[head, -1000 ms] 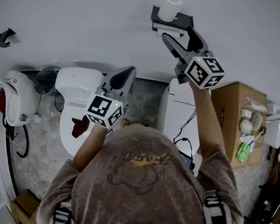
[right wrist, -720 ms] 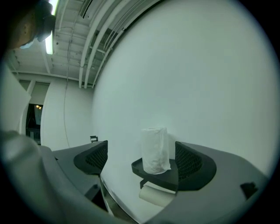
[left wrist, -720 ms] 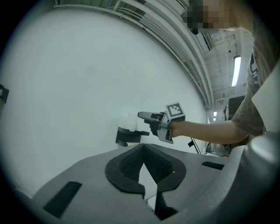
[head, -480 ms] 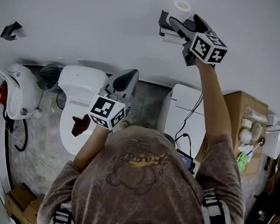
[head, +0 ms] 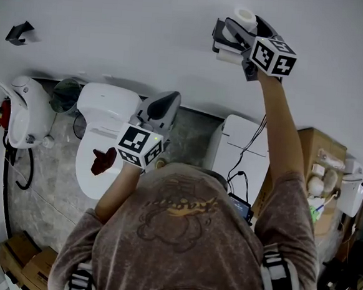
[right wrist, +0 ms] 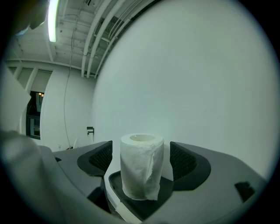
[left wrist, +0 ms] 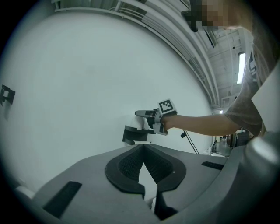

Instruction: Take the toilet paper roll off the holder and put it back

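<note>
Right gripper view: the right gripper (right wrist: 142,153) straddles the toilet paper roll (right wrist: 139,175), its jaws just closing in, with gaps still showing on both sides. The roll stands upright on the holder (right wrist: 146,206). A lopsided squeeze could crush the soft paper or tip it off the holder. The left gripper (left wrist: 143,148), well apart from the holder, is closed and empty.

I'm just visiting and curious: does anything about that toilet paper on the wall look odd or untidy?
Slightly. The toilet paper roll stands on end on its holder, and its loose outer sheet hangs crumpled down one side. Nothing looks spilled or broken.
</note>
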`<state>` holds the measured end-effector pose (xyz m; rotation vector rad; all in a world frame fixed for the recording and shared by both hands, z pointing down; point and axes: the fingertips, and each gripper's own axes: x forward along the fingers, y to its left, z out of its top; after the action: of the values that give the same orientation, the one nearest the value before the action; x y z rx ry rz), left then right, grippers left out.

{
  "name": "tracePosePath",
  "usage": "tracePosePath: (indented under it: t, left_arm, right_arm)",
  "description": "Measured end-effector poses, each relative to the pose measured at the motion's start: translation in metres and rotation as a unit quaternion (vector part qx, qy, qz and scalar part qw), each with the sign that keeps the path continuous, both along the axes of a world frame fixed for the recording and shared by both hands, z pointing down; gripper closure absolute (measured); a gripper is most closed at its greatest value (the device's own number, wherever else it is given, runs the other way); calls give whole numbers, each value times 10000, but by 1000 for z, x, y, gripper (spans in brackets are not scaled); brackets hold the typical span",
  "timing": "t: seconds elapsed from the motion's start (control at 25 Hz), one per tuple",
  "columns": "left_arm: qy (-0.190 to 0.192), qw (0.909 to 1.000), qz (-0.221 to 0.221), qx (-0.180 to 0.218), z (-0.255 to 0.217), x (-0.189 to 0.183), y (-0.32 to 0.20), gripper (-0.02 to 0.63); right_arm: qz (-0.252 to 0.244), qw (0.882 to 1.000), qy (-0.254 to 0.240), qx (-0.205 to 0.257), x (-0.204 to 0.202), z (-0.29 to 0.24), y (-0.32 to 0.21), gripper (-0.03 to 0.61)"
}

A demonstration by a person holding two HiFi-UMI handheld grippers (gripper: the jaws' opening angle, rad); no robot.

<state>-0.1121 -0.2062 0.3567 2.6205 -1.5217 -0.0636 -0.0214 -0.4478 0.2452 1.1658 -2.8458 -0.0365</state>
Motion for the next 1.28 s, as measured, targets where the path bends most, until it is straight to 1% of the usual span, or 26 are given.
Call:
tracePosePath:
  t: [0.2,0.36,0.52,0.68,0.88,1.04,1.28]
  left_arm:
    - [21,10000,-80,-25,1,-4,1,594]
    - [29,9999,-90,-47,3,-5,0,594]
    - [55,9999,-69,-58,4,-5,-1,594]
    - [92,9999,-24,-73,5,-4,-3,594]
    - [83,9999,68,-112,8,0,-5,594]
    - [117,9997,168,-153,10,5,-9,594]
    - [152,9991,349,-191,11,16,-15,594]
  right_arm:
    - [-23,9999,147,46,-2,3,-2,240]
    - [6,9999,153,34,-3,7,-4,281]
    - [-12,9998,179,69,-3,7,-5,287]
    - [59,9994,273,216,-2,2,-4,287]
    - [56,9993,108,345,4,-16,3,287]
    - [67,9989,18,455,15,-34,13,287]
    - [138,9981,-169,580,43,-54,37,287]
